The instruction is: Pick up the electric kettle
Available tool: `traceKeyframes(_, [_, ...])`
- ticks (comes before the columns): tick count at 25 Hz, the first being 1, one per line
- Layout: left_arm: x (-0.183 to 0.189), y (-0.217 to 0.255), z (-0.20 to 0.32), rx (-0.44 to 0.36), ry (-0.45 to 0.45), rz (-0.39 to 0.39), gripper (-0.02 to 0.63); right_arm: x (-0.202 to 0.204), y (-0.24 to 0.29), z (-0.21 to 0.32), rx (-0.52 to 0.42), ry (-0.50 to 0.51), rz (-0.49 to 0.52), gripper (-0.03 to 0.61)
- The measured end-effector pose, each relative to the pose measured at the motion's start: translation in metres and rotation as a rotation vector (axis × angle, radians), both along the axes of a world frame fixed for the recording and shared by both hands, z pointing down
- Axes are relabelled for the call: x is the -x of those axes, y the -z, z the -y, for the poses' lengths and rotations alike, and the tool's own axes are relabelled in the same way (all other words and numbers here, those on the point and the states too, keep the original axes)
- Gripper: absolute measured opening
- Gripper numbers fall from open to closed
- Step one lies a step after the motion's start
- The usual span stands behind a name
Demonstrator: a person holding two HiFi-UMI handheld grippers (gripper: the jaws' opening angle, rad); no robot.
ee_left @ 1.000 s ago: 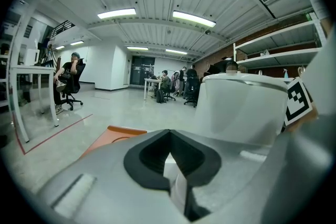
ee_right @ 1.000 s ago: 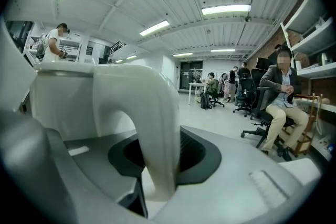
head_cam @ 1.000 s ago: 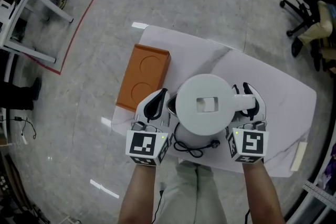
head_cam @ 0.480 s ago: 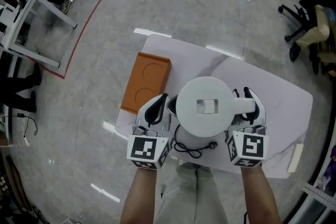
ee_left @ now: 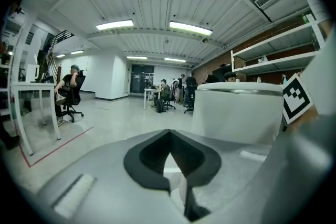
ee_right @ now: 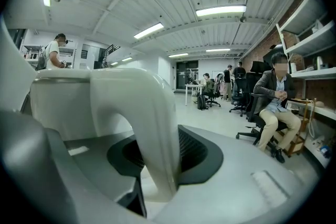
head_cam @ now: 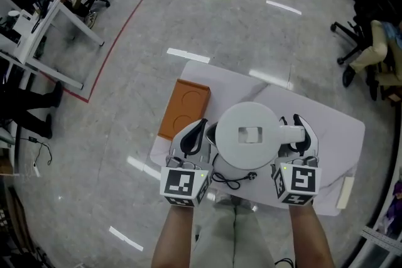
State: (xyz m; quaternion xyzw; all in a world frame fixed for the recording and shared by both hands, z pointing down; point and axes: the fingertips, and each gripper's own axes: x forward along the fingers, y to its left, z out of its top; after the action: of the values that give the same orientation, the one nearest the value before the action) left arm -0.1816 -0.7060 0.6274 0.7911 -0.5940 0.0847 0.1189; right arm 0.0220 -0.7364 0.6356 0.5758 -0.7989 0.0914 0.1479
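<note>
Counted: one white kettle (head_cam: 249, 135), one orange tray (head_cam: 183, 108) with two round hollows, one black cord (head_cam: 233, 179), one white table (head_cam: 333, 135), two grippers. Kettle over the table's near half, tray just to its left. Right gripper (head_cam: 300, 128) clamped on the kettle's handle (ee_right: 152, 128). Left gripper (head_cam: 196, 134) closed with nothing between its jaws, lying close against the kettle's left side. Both forearms (head_cam: 173, 235) stretched forward, side by side, grippers level.

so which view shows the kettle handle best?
Right gripper view: the handle stands large between its jaws. Head view shows only its top, from above; left gripper view shows just the kettle body.
</note>
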Motion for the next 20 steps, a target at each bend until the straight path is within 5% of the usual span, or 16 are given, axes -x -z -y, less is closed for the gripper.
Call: traceKeyframes(20, [0.005,0.174,-0.030,-0.076,0.063,-0.019,0.002,-0.011,0.174,-0.026,-0.056,-0.005,-0.002,0.152])
